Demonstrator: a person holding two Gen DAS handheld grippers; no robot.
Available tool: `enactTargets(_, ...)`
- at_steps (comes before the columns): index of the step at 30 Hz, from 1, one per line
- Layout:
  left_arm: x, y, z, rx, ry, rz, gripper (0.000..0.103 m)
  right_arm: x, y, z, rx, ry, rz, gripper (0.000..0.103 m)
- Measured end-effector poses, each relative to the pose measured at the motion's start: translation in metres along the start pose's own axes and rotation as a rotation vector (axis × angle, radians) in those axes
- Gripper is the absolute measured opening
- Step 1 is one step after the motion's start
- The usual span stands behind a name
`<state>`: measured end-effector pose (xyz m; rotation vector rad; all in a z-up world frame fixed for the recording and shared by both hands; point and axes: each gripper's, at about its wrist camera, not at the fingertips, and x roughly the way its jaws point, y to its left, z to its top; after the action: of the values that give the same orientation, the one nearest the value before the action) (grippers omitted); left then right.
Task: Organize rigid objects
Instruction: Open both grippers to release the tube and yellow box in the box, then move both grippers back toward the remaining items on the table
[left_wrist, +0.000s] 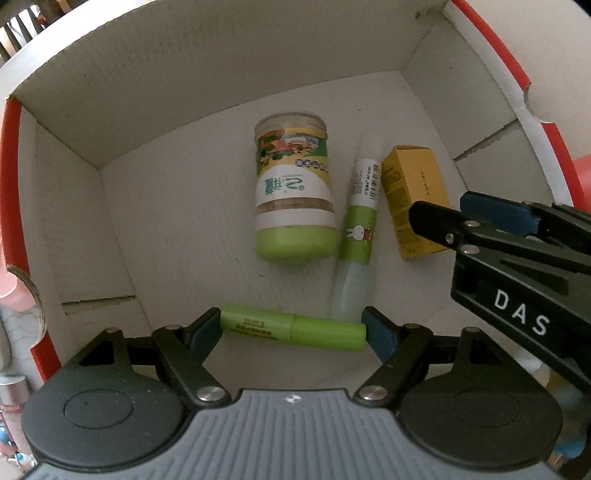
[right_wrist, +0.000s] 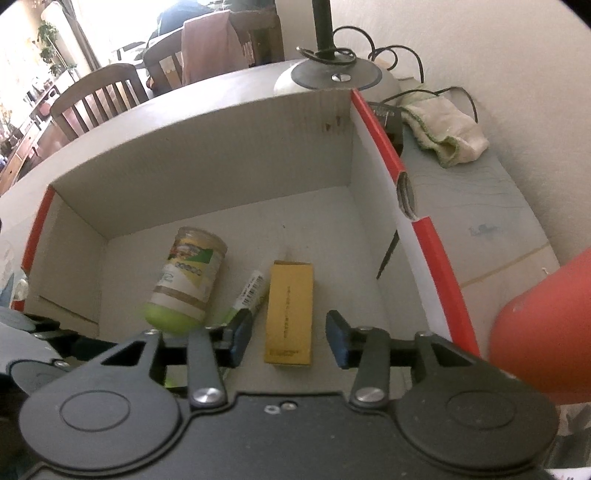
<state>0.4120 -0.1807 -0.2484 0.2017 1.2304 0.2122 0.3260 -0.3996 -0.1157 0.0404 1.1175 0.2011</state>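
Observation:
A white cardboard box (left_wrist: 74, 229) with red outer edges holds all the objects. My left gripper (left_wrist: 291, 330) is shut endwise on a green tube (left_wrist: 295, 328), one blue pad on each end, low over the box floor. Beyond it lie a green-lidded jar (left_wrist: 293, 192) on its side, a rabbit-print tube (left_wrist: 358, 229) and a yellow carton (left_wrist: 413, 192). My right gripper (right_wrist: 289, 338) stands open astride the yellow carton (right_wrist: 290, 310), with gaps at both pads. The jar (right_wrist: 184, 284) and the rabbit-print tube (right_wrist: 251, 291) lie to its left.
The box (right_wrist: 424, 251) sits on a grey table (right_wrist: 480, 206). A folded cloth (right_wrist: 447, 133) and a lamp base with cables (right_wrist: 332, 77) lie behind the box. A red object (right_wrist: 546, 332) is close on the right. Wooden chairs (right_wrist: 96, 96) stand beyond the table.

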Motion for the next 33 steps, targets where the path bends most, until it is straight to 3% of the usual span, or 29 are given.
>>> enactTargets(7,-0.005,0.001,-0.007,0.001,-0.011,-0.003,0.082,-0.012,0.002,0.000,0.008,-0.022,0.004,0.050)
enactTargets(14,-0.021,0.005,-0.023,-0.031,-0.060,-0.064,0.082,-0.030,0.008,0.001,0.004,-0.057,0.022,0.055)
enactTargets(17,-0.030,0.004,-0.026,-0.040,-0.092,-0.084,0.082,-0.041,0.012,0.000,0.002,-0.077,0.024,0.061)
enactTargets(23,-0.056,-0.011,-0.028,-0.029,-0.172,-0.112,0.082,-0.068,0.023,-0.003,-0.009,-0.123,0.040,0.063)
enactTargets(33,-0.101,0.008,-0.059,-0.022,-0.311,-0.100,0.082,-0.113,0.047,-0.015,-0.007,-0.205,0.094,0.076)
